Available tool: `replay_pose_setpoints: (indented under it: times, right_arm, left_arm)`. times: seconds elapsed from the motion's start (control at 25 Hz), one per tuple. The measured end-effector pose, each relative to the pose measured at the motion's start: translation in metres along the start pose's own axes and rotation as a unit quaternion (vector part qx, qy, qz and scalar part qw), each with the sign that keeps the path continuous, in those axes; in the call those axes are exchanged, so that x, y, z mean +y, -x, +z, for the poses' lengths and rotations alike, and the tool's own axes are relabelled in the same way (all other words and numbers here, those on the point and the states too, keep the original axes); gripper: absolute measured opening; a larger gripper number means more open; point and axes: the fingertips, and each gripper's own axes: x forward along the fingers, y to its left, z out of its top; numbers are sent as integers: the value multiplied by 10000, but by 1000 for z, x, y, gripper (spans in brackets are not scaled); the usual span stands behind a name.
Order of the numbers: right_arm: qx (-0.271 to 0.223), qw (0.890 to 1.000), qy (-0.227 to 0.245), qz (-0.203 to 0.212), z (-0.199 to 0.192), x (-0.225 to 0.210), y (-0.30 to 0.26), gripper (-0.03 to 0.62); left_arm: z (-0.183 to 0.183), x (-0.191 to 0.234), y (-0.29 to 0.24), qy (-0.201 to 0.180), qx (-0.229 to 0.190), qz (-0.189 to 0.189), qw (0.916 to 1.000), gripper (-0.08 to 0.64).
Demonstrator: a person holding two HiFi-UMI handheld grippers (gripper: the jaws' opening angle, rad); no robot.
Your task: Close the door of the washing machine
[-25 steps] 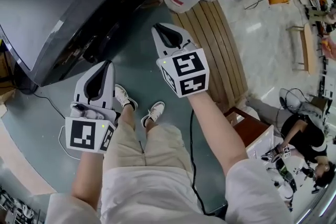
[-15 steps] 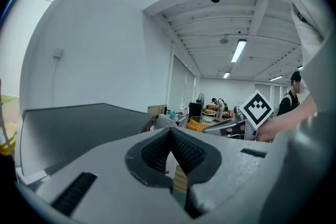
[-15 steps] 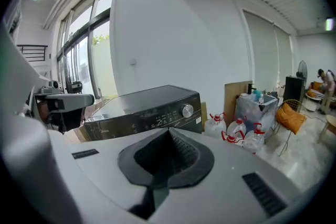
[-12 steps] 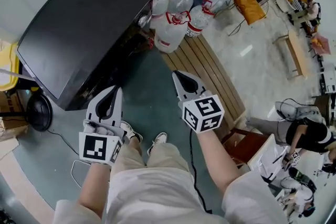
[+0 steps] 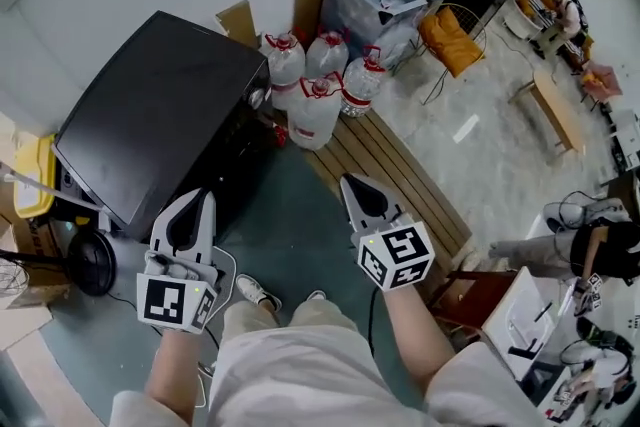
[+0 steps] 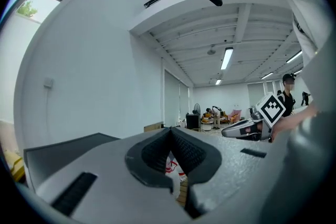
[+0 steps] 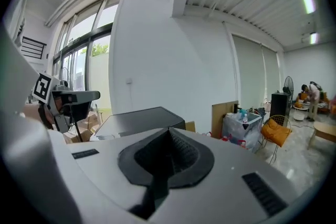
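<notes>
While my left gripper and right gripper are both closed on nothing, apart from the washing machine, I fear its door springs open if unlatched.

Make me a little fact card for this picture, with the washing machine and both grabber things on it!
washing machine: black, seen from above, near the wall
door: front mostly hidden from above, cannot tell
left gripper: jaws together, nothing in them, in the air by the machine
right gripper: jaws together, nothing in them, above the wooden slats
water jugs: several, clear with red tops, beside the machine
</notes>
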Motion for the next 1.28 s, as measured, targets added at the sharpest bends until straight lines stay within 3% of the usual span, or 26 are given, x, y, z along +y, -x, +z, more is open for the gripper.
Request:
replay_pose_setpoints:
  times: [0.32,0.68,0.96,1.28]
  right_arm:
    - [-562,9983,-178,17,47,-14,51,-3]
    - [-993,9944,-139,-329,88,-44,85,-3]
    - [-1241,9907,-44,-549,111,-57,92,-2]
    - [-1207,9870,112,-1057,108,-64,113,-2]
  left_arm:
    - [52,0,25,-214,-419,252,9986,5]
    - [86,37,51,-313,-679,749,9944,5]
    - [90,58,65,-379,-684,1037,9915,5]
    - [84,75,85,-273,-660,1451,9868,5]
